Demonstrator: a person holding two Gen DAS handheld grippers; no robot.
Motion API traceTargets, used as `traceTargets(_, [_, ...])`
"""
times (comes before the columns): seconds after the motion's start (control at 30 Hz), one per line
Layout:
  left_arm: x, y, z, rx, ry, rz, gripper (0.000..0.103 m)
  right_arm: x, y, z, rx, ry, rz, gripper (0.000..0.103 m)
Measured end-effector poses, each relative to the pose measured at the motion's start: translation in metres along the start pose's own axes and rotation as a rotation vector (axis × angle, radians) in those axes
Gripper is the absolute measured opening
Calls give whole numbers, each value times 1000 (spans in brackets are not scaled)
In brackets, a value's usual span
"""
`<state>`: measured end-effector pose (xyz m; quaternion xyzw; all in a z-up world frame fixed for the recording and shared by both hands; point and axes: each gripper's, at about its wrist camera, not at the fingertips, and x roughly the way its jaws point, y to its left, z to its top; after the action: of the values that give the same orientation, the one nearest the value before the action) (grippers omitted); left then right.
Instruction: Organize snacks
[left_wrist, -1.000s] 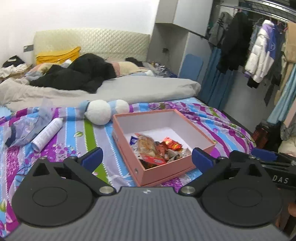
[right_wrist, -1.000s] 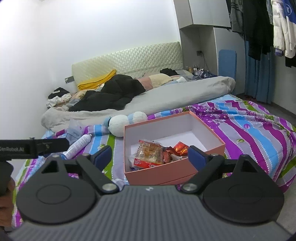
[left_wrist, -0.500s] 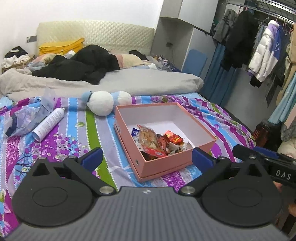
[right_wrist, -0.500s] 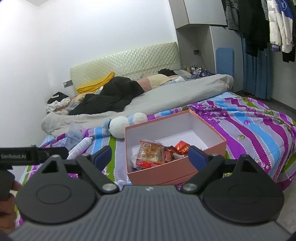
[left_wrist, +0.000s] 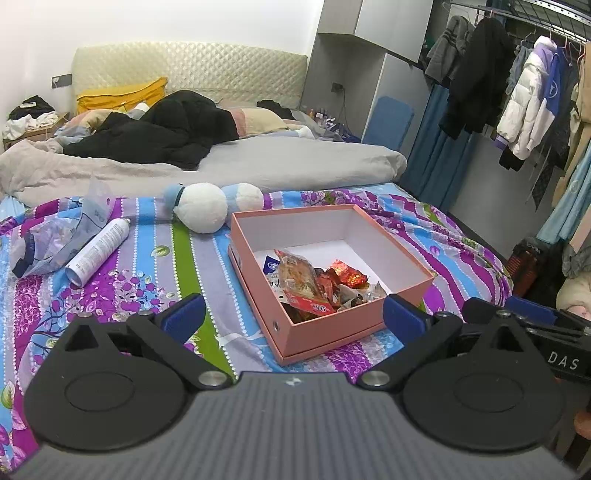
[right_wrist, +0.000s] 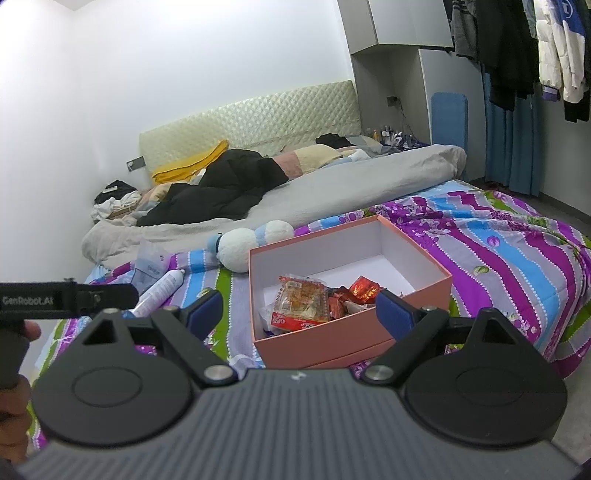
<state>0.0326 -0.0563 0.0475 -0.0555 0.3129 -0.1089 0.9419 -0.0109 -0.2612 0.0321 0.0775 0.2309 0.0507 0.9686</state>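
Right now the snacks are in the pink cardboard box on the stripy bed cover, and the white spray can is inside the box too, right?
Not quite. The white spray can is not in the pink cardboard box; it lies on its side on the stripy bed cover, left of the box, as the left wrist view shows. The snacks are in the box.
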Motion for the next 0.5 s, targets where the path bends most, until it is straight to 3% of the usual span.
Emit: traceTargets(0.5, [2,2,0,-3,-2,14,103,0,1,0,-1,-3,-7,91])
